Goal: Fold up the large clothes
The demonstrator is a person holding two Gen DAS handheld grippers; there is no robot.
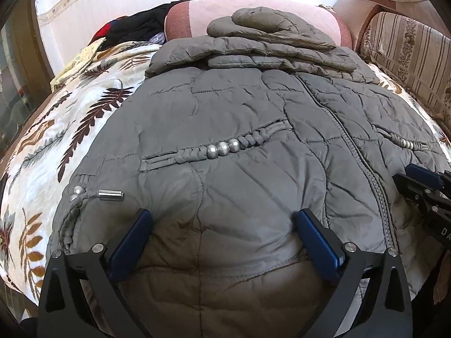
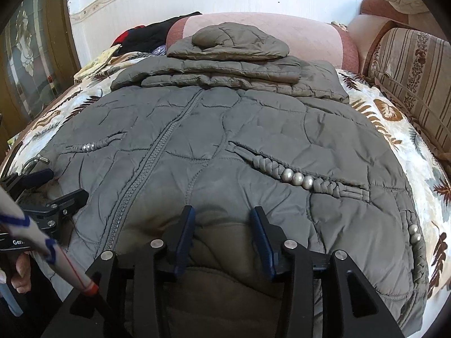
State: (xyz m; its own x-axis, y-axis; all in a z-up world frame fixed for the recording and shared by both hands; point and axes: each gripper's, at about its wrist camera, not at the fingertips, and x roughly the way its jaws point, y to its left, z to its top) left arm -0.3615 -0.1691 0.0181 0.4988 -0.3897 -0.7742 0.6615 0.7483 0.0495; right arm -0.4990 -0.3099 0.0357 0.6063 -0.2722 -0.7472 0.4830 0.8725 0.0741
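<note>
grey jacket (image 1: 225, 140) flat on leaf-print bedspread (image 1: 70, 129) — left tongs (image 1: 222, 225), right tongs (image 2: 222, 219) agape, empty.

Your jacket's (image 1: 239, 146) near hem drops out of both views at 6 o'clock, behind the black gripper frames, so you can't see where the fabric ends. In the left wrist view your right gripper (image 1: 422, 194) is cut off by the edge at 3 o'clock; whether its fingers are apart can't be told there. In the right wrist view your left gripper (image 2: 48, 188) sits at 9 o'clock, partly behind a white striped sleeve (image 2: 42, 239). The sleeves and hood folded at 12 o'clock hide the jacket's collar. The dark clothes (image 2: 146, 36) at 11 o'clock are too bunched to identify, and the bedspread (image 1: 56, 146) under the jacket is mostly covered
</note>
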